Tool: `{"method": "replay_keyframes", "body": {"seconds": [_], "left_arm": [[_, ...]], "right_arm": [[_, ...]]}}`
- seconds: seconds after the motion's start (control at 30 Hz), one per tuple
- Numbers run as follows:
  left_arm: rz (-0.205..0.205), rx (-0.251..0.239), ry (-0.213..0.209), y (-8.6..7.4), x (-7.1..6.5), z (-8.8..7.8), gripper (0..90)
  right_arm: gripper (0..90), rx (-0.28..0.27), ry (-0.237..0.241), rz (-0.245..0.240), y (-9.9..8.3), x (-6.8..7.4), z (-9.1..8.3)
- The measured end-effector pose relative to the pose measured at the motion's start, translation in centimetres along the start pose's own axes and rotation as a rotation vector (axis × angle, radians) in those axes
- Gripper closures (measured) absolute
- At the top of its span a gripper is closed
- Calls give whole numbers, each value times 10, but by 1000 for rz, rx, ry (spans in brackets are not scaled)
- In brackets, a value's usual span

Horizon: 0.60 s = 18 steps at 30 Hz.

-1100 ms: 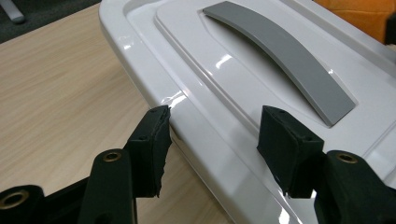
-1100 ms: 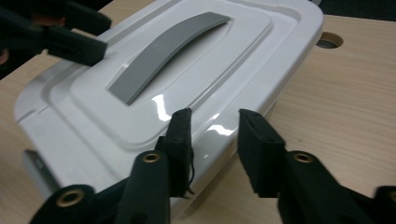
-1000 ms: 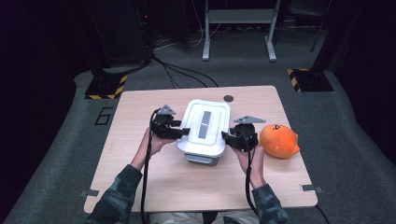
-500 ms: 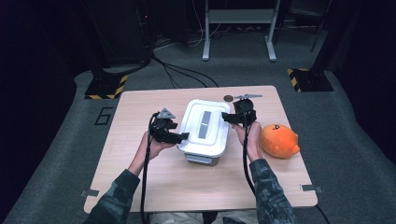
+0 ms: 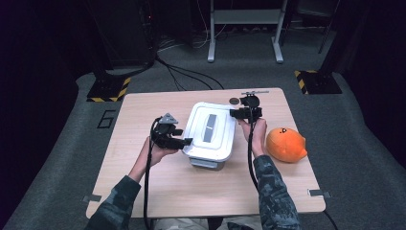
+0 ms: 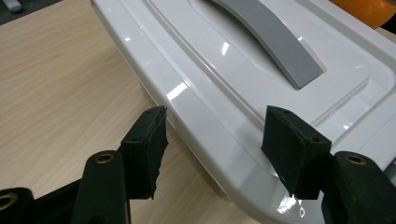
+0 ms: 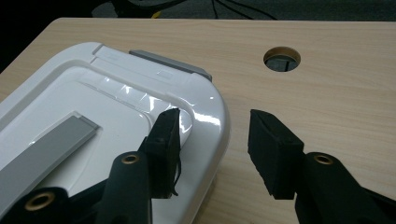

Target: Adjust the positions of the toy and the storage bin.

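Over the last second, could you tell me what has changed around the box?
The right claw left the box's near right side for its far right corner, which it straddles without clamping; both claws' jaws just closed further. The left claw stayed at the left rim, and the box and orange toy stayed put.

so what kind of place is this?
Likely a lab recording setup, not a home: a lone wooden table on grey carpet, hazard-striped stand bases, loose floor cables, dark surroundings.

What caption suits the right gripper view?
Right gripper straddling the far corner of a white lidded box, jaws apart.
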State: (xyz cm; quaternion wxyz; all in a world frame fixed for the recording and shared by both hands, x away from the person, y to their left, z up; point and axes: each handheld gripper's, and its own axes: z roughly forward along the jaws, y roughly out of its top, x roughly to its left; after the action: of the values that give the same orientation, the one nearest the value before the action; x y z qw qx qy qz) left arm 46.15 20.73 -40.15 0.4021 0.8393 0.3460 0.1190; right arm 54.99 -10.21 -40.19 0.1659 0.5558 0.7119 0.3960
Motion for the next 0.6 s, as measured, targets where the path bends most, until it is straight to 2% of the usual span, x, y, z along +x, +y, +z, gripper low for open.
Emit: {"method": "replay_keyframes", "body": {"seconds": [0.17, 0.33, 0.5, 0.6], "left_arm": [[24, 4, 28, 1, -1, -2, 395], [21, 4, 29, 0, 2, -3, 395], [12, 5, 30, 0, 5, -3, 395], [26, 12, 43, 2, 5, -3, 395]], "right_arm": [[615, 1, -10, -13, -1, 3, -3], [627, -6, 14, 17, -6, -1, -8], [621, -12, 8, 15, -13, -3, -16], [619, -17, 2, 11, -17, -3, -19]]}}
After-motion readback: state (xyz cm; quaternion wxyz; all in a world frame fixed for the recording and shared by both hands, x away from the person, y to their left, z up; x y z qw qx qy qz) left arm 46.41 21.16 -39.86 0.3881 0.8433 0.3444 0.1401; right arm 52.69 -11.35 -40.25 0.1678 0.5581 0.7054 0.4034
